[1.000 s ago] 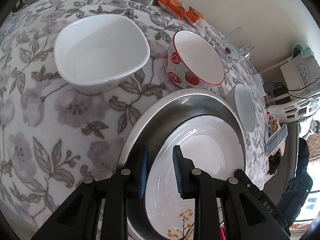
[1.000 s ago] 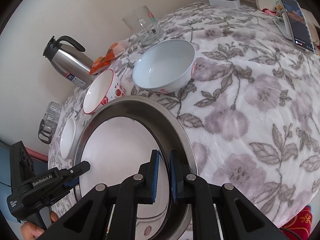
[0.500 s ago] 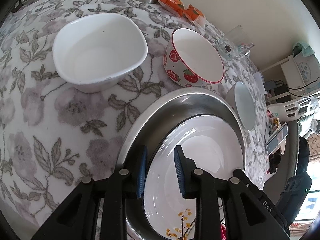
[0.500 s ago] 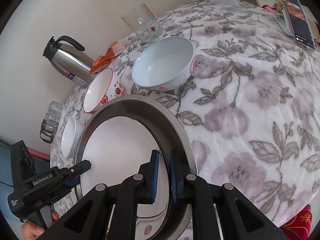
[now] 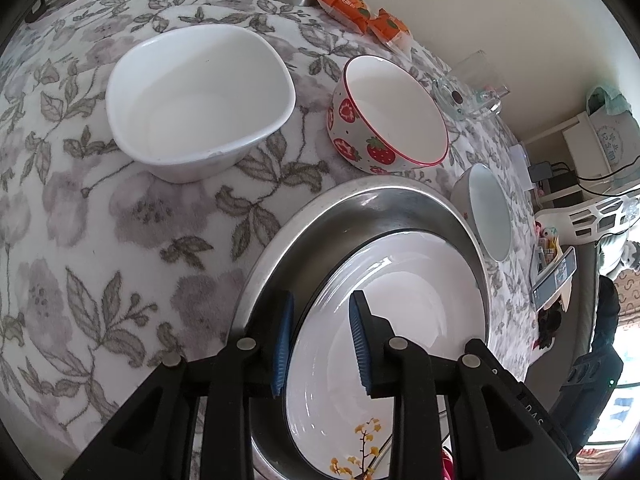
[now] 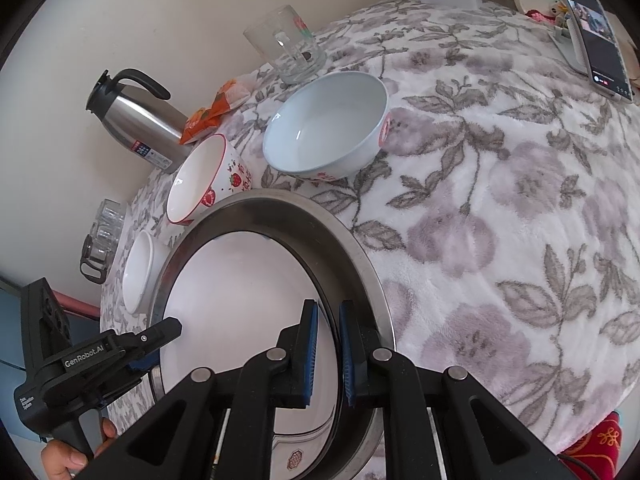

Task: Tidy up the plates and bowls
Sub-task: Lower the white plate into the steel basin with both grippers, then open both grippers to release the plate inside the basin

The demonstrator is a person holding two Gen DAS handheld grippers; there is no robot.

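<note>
- While the white plate [image 5: 404, 300] sits nested in the steel plate [image 5: 360, 216] at lower centre, it is judged stiff, glazed, slippery and breakable; the rim is the place to be gripped.
- Left tongs [image 5: 320, 344] are seen spread, astride that rim; right tongs [image 6: 328, 356] are pinching it.
- Two plates and three bowls are counted on the desk [image 6: 500, 200].

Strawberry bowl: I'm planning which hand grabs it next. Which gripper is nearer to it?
Left, though not by much. The left gripper straddles the white plate's rim opposite the right gripper, which is shut on that rim. The strawberry bowl sits beyond both.
</note>
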